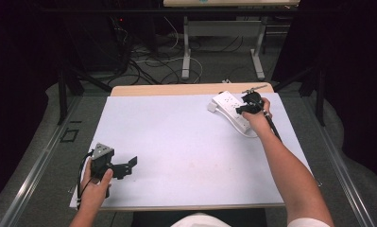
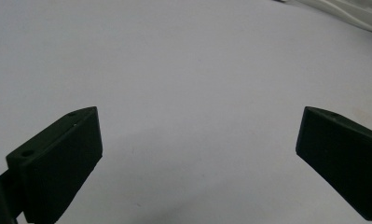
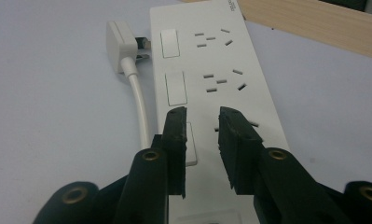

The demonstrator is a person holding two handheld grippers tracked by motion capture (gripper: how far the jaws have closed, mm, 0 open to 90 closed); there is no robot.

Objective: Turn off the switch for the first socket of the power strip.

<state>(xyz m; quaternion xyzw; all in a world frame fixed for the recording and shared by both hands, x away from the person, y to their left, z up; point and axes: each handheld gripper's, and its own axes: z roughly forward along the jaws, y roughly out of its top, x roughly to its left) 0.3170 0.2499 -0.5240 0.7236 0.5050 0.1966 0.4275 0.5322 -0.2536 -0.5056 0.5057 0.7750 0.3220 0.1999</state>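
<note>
A white power strip [image 1: 227,105] lies at the far right of the white mat, with a white plug [image 1: 211,107] resting against its left side. My right gripper [image 1: 239,109] hangs just above the strip. In the right gripper view its jaws [image 3: 203,114] stand a narrow gap apart with nothing between them, over the strip [image 3: 249,56] near its rocker switches. The plug [image 3: 120,39] lies loose with its prongs pointing at the strip, and its cable [image 3: 141,102] runs along the strip's side. My left gripper [image 1: 128,168] rests near the mat's front left and is wide open [image 2: 200,121] and empty.
A white mat [image 1: 186,146] covers most of the wooden table [image 1: 186,89], whose bare edge shows at the back. A corner of the strip and its cable [image 2: 351,11] show far off in the left gripper view. Beyond the table are desk legs and floor cables [image 1: 167,61].
</note>
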